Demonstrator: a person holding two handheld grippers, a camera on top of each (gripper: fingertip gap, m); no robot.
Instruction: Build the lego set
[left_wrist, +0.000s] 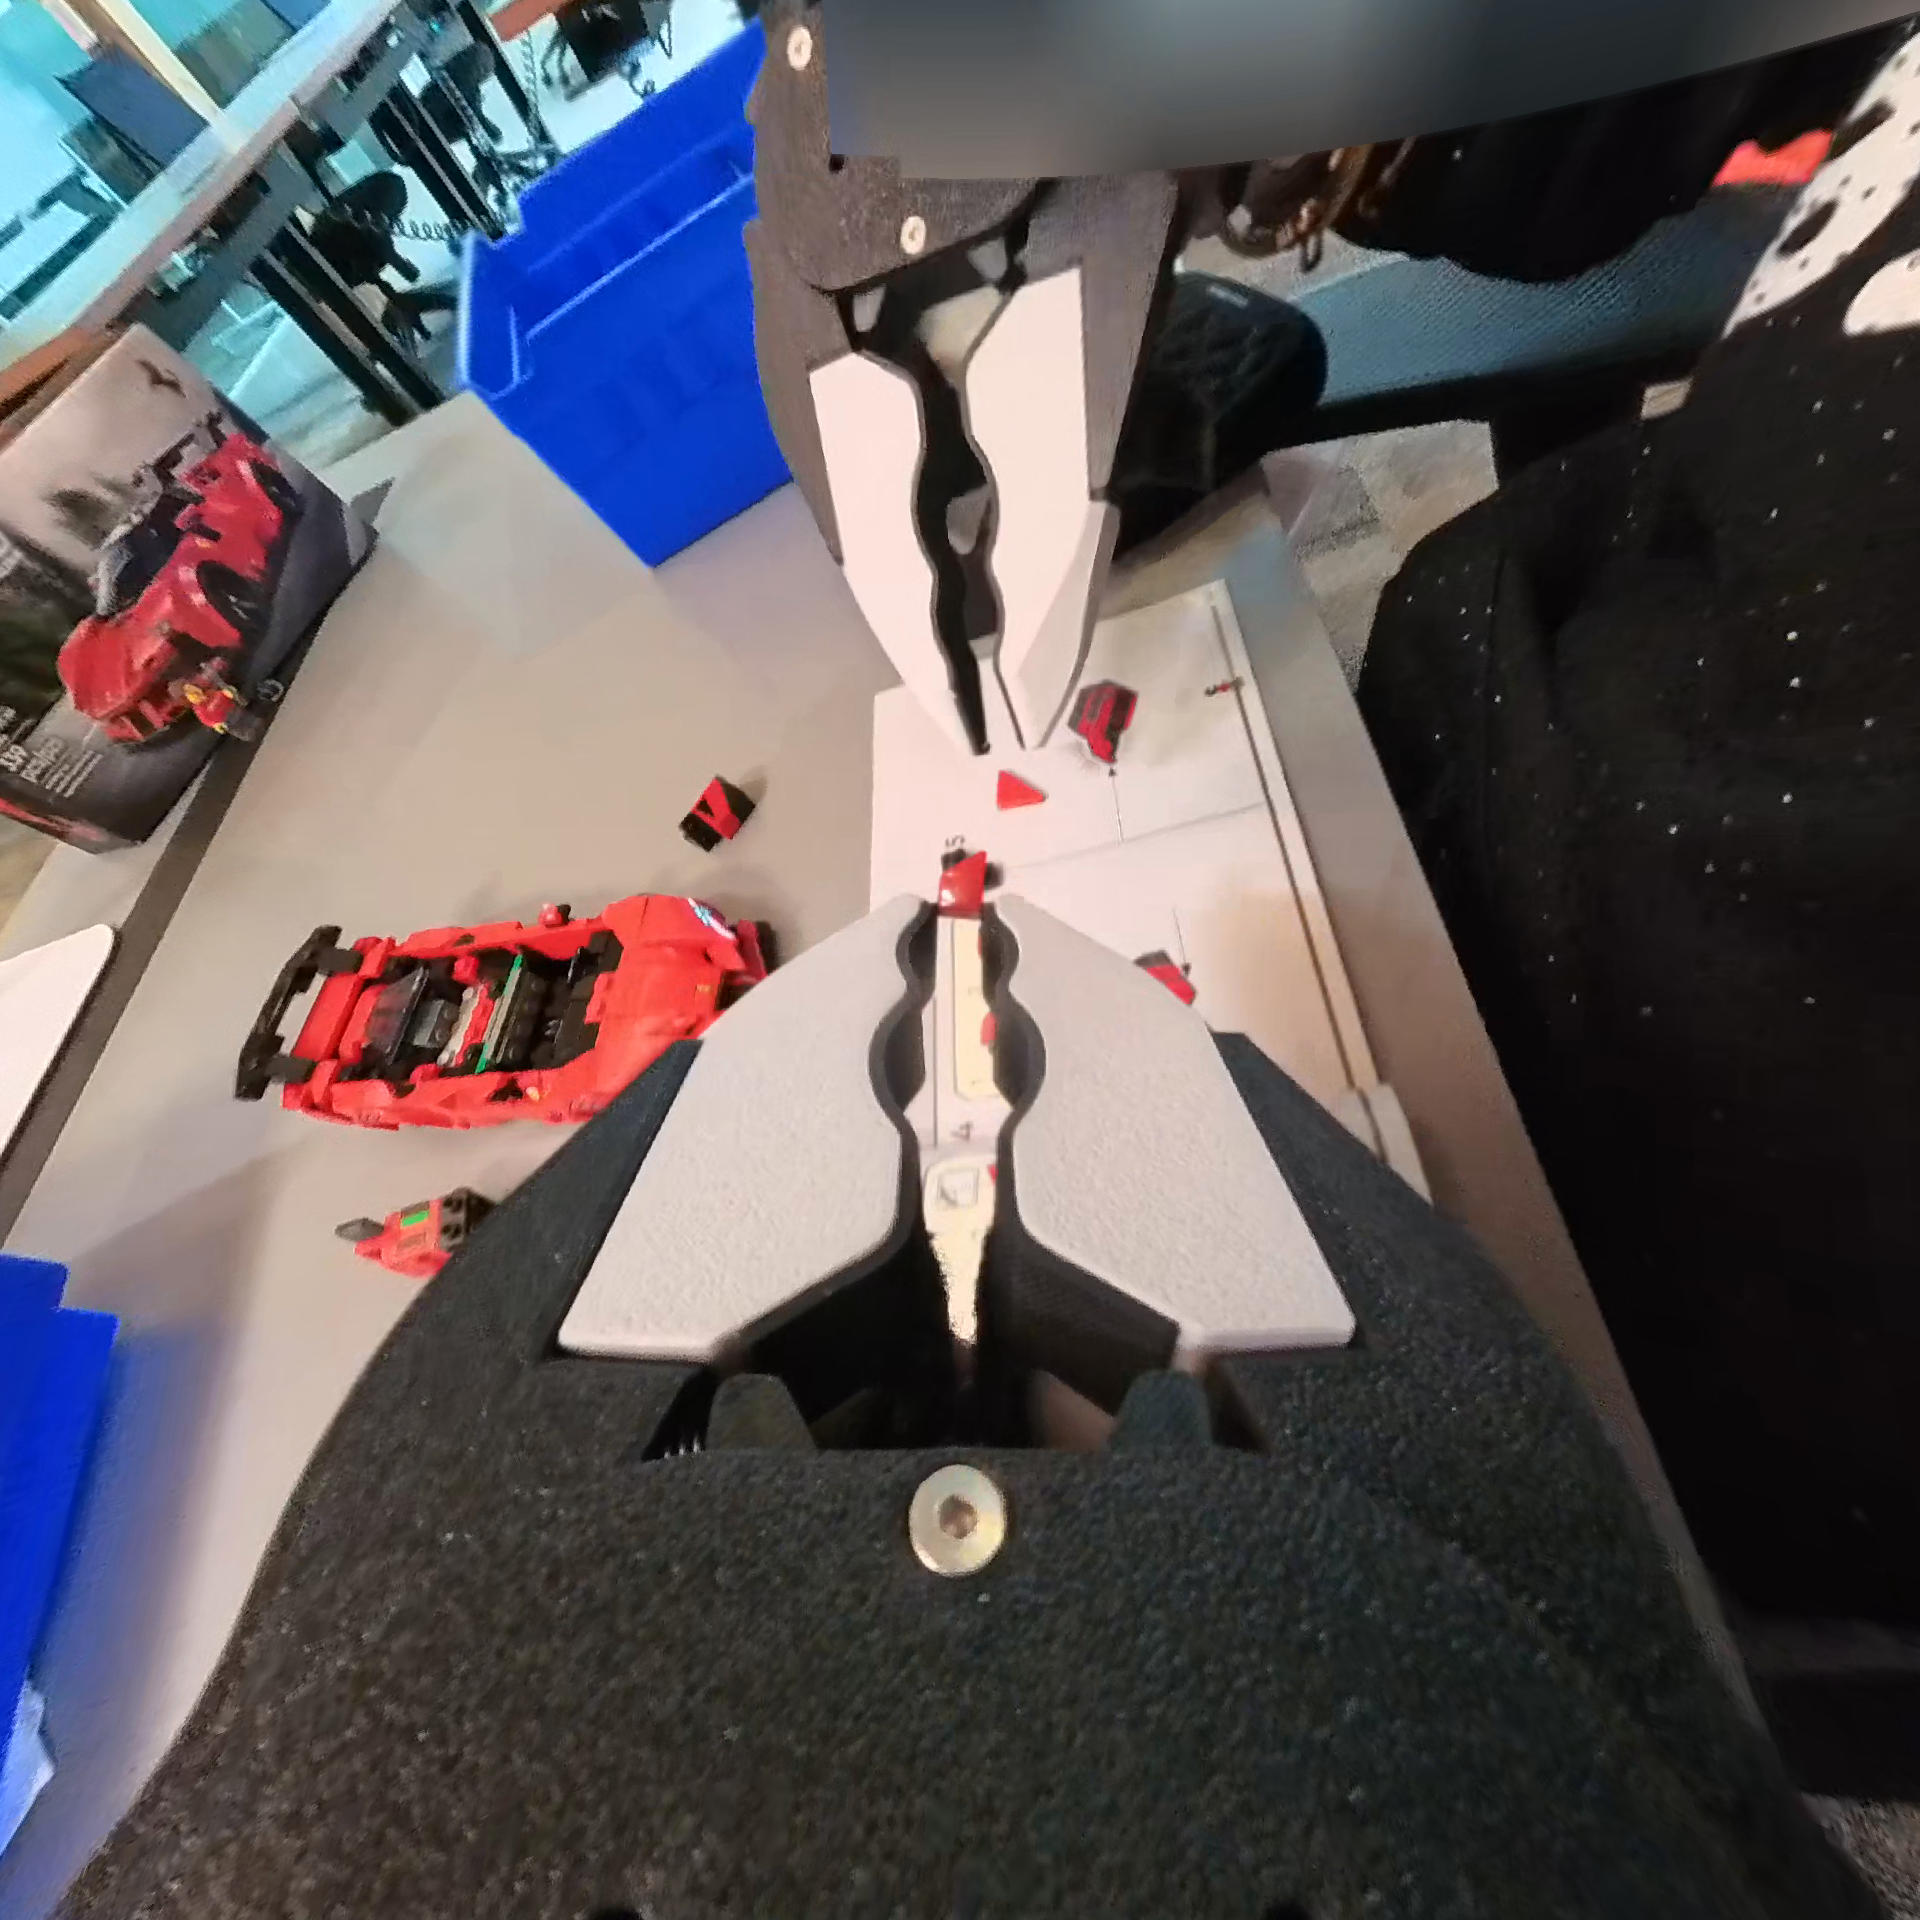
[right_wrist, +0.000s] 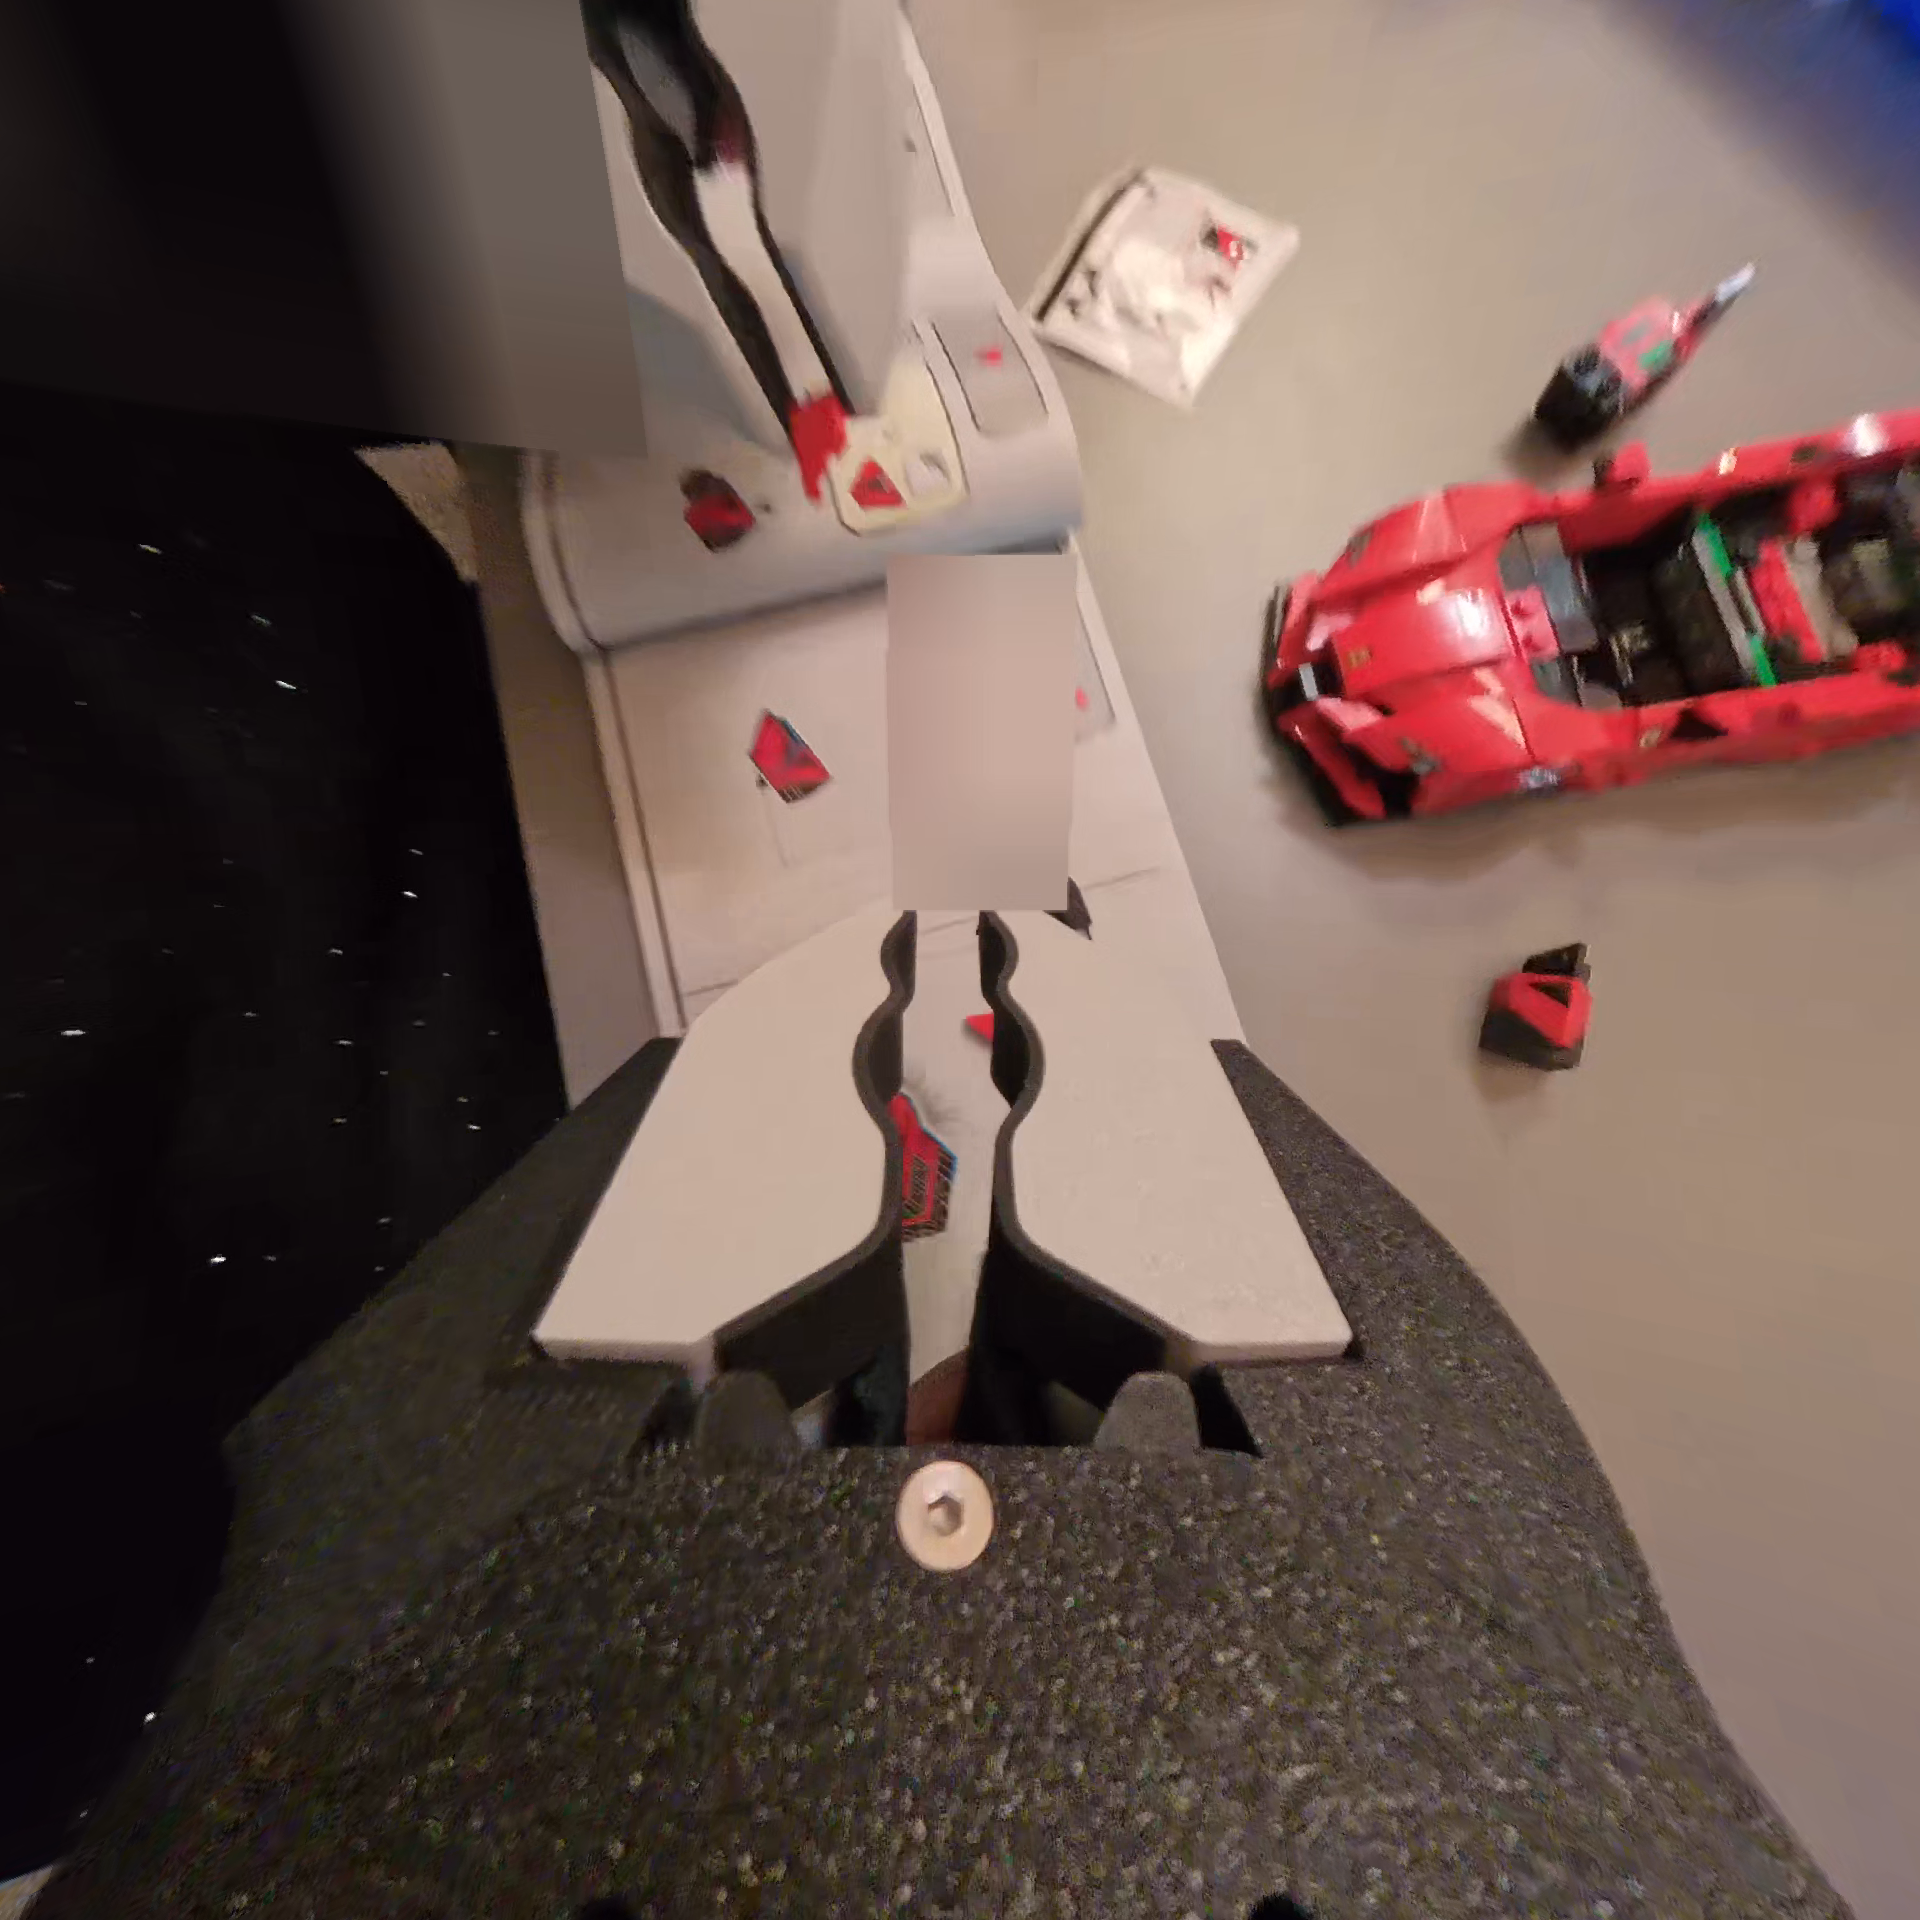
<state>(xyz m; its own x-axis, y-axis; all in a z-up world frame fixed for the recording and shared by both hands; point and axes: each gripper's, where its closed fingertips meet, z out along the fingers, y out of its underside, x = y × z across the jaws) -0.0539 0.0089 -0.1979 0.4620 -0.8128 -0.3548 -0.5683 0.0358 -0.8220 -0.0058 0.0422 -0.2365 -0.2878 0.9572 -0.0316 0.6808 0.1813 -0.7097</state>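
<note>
My left gripper (left_wrist: 958, 916) is shut on a small red sloped piece (left_wrist: 964, 878) and holds it over the open instruction booklet (left_wrist: 1164, 831). It also shows at the top of the right wrist view (right_wrist: 826, 410) with the red piece (right_wrist: 816, 452) at its tips. My right gripper (left_wrist: 995, 743) points down opposite it, jaws a narrow gap apart and empty, just above a loose red triangular piece (left_wrist: 1018, 790) on the booklet. In its own view the right gripper (right_wrist: 948, 925) has its tips behind a blurred patch. The partly built red car (left_wrist: 509, 1023) (right_wrist: 1610, 623) lies to the side.
A small red and black piece (left_wrist: 717, 810) (right_wrist: 1538, 1003) and a red sub-assembly (left_wrist: 416, 1231) (right_wrist: 1621, 358) lie near the car. The set's box (left_wrist: 156, 592) and a blue bin (left_wrist: 634, 312) stand farther back. A plastic bag (right_wrist: 1164, 281) lies on the table. A person in dark clothing (left_wrist: 1662, 935) is beside the booklet. Left tips and right tips are each some 20 centimetres from the partly built red car (left_wrist: 509, 1023). It is also in sight in the right wrist view (right_wrist: 1712, 609).
</note>
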